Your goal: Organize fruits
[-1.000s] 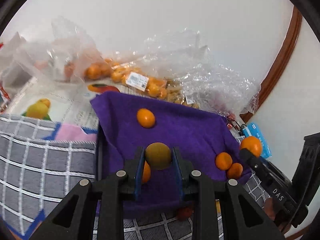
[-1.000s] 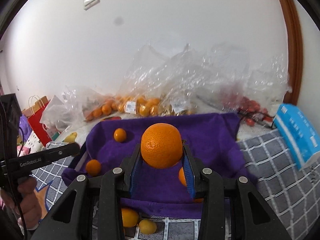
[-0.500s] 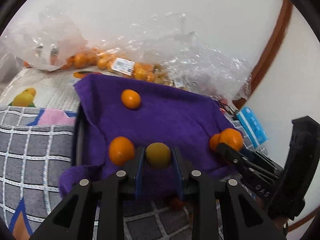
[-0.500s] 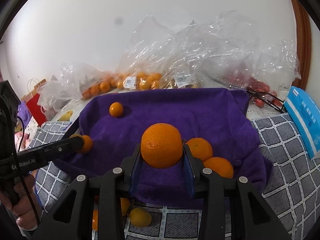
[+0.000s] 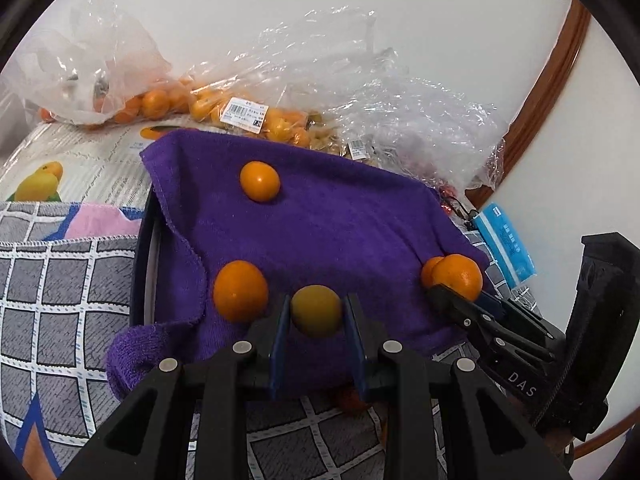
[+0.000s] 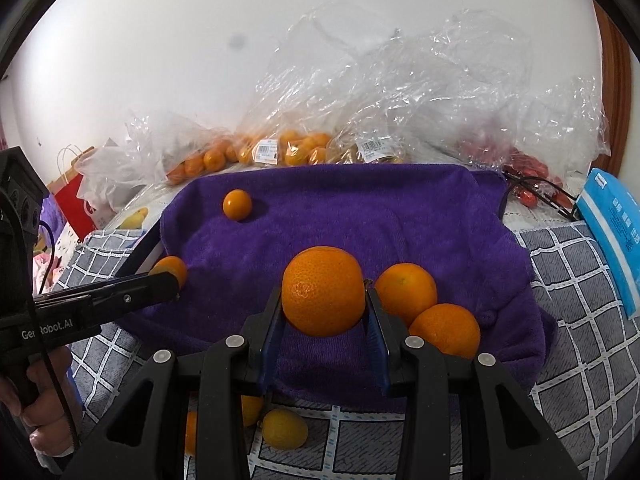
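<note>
With the purple towel (image 6: 360,216) as drop zone, right gripper (image 6: 323,320) pinches a large orange (image 6: 323,291) above its near edge, beside two oranges (image 6: 406,292). Left gripper (image 5: 316,322) pinches a small yellowish fruit (image 5: 316,311) by another orange (image 5: 240,291). Advice: lower each until touching cloth, release slowly, avoid nudging neighbours.

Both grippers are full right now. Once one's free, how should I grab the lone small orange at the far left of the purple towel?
Grip the small orange across its widest middle, coming from above. It is round and sits alone on the purple towel, with open cloth all round for both fingers.
</note>
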Demonstrator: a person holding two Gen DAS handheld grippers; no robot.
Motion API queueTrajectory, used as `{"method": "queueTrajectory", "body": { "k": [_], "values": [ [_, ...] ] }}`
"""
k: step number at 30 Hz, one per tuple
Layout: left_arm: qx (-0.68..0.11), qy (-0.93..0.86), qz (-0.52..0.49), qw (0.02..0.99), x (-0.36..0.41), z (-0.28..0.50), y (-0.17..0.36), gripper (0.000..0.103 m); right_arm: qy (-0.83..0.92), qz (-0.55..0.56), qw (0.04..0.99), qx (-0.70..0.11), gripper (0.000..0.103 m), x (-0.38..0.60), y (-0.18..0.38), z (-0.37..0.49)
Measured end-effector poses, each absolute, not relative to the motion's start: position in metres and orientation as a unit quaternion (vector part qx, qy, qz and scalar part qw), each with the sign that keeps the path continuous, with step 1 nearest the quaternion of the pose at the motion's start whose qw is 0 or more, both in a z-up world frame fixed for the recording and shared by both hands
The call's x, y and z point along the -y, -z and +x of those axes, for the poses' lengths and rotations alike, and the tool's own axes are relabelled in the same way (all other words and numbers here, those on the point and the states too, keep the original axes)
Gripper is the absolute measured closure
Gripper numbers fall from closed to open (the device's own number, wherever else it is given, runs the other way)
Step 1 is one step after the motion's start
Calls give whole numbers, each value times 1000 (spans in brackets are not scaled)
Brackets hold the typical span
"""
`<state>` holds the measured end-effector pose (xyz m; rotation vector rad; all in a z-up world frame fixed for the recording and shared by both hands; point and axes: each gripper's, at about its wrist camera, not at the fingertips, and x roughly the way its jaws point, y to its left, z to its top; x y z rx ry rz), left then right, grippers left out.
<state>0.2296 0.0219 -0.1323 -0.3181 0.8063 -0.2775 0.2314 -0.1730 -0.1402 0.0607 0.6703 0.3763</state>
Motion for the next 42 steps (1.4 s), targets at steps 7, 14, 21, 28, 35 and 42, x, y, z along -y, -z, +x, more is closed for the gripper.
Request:
{"method": "queueTrajectory", "body": {
  "k": [7, 14, 21, 28, 35, 42],
  "values": [
    [-387, 129, -143, 902, -19, 230, 133, 77, -185, 28, 925, -331, 65, 172, 142, 232],
    [-385, 121, -132, 905, -16, 230, 134, 77, -185, 26, 923, -337, 65, 171, 142, 233],
    [-384, 112, -125, 908, -15, 232, 136, 77, -186, 21, 921, -342, 65, 170, 144, 234],
    [-382, 95, -105, 913, -12, 232, 137, 77, -185, 23, 917, -351, 65, 170, 147, 236],
    [-383, 94, -103, 913, -12, 232, 137, 77, -183, 22, 918, -351, 64, 169, 147, 237],
    [-381, 94, -104, 914, -13, 232, 138, 77, -185, 20, 918, -349, 62, 168, 147, 236]
  ]
}}
